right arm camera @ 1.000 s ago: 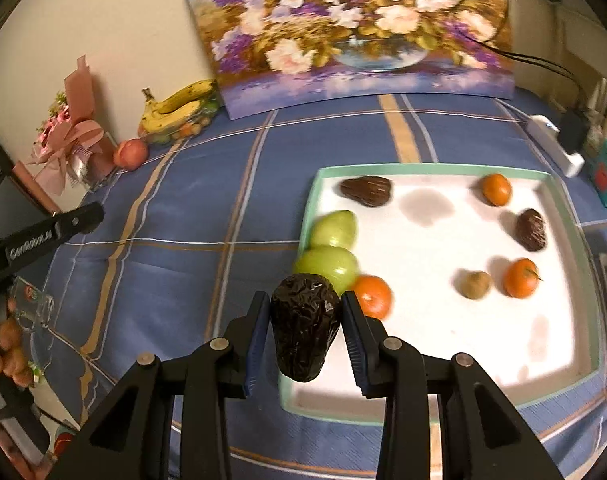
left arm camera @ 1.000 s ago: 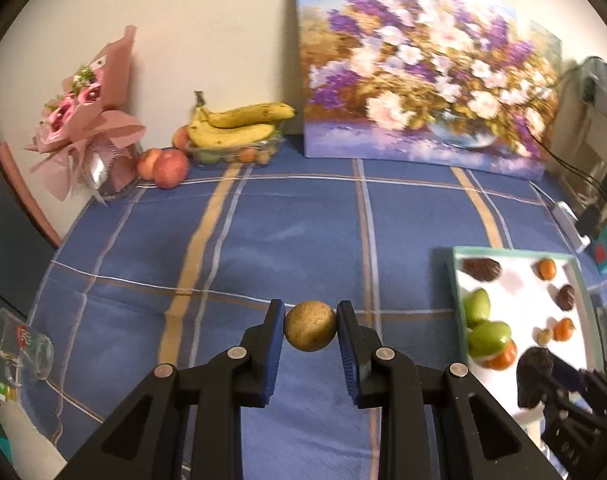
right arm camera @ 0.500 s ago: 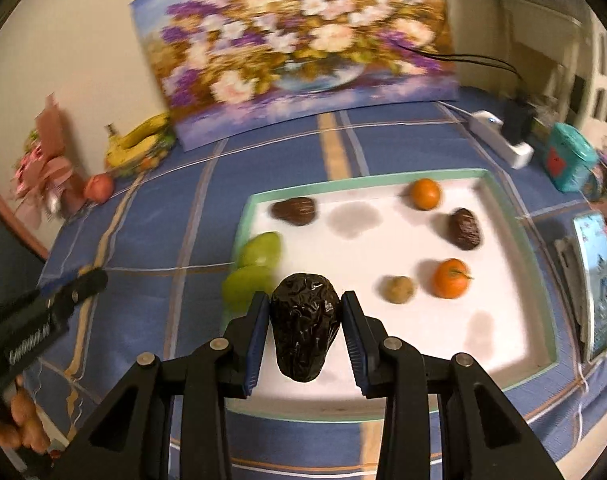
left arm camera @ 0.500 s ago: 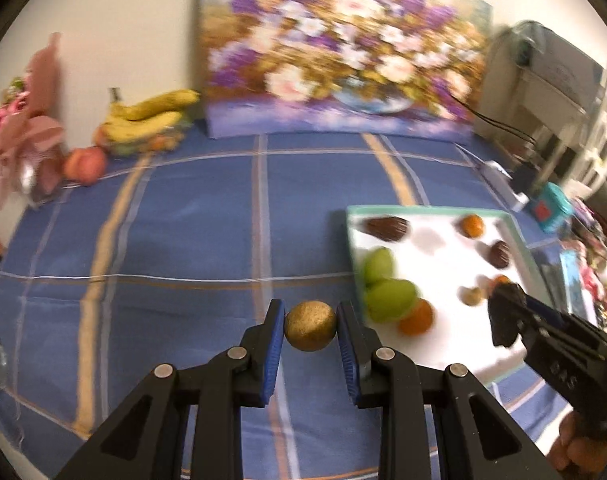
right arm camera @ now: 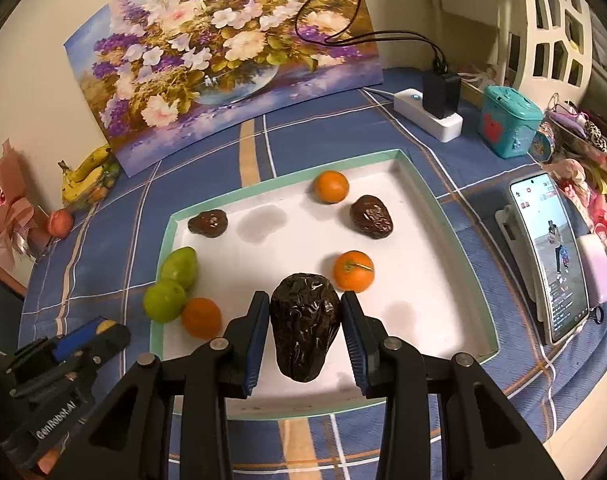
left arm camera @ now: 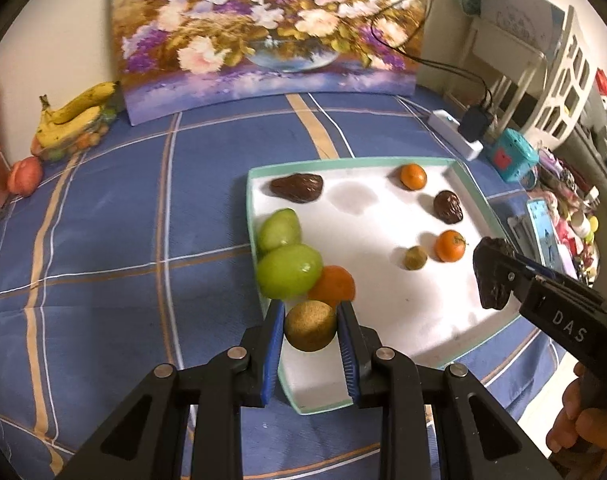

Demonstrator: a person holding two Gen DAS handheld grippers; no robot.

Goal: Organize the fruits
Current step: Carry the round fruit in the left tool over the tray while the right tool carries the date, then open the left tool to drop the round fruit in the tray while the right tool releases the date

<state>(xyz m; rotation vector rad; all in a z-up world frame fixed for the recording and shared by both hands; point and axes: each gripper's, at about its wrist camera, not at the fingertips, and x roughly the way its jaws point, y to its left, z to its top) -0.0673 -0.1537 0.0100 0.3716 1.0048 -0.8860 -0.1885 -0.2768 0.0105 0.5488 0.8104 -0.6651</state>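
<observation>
The left gripper [left arm camera: 310,332] is clamped on a round tan fruit [left arm camera: 310,325] above the tray's [left arm camera: 250,216] near-left corner. The right gripper [right arm camera: 305,330] is clamped on a wrinkled dark fruit [right arm camera: 304,326] over the tray's front half, just beside an orange [right arm camera: 353,271].

A large unframed canvas painting of purple and white flowers [right arm camera: 223,52] is propped against the cream wall on a blue checked cloth [left arm camera: 115,240]. A white power strip [right arm camera: 427,118] with a black adapter plugged in is laid near a teal plastic box [right arm camera: 509,120]. A smartphone with a lit screen [right arm camera: 551,256] is stood on a holder — tilted. A pink wrapped bouquet [right arm camera: 9,212] is seen at the far left.
</observation>
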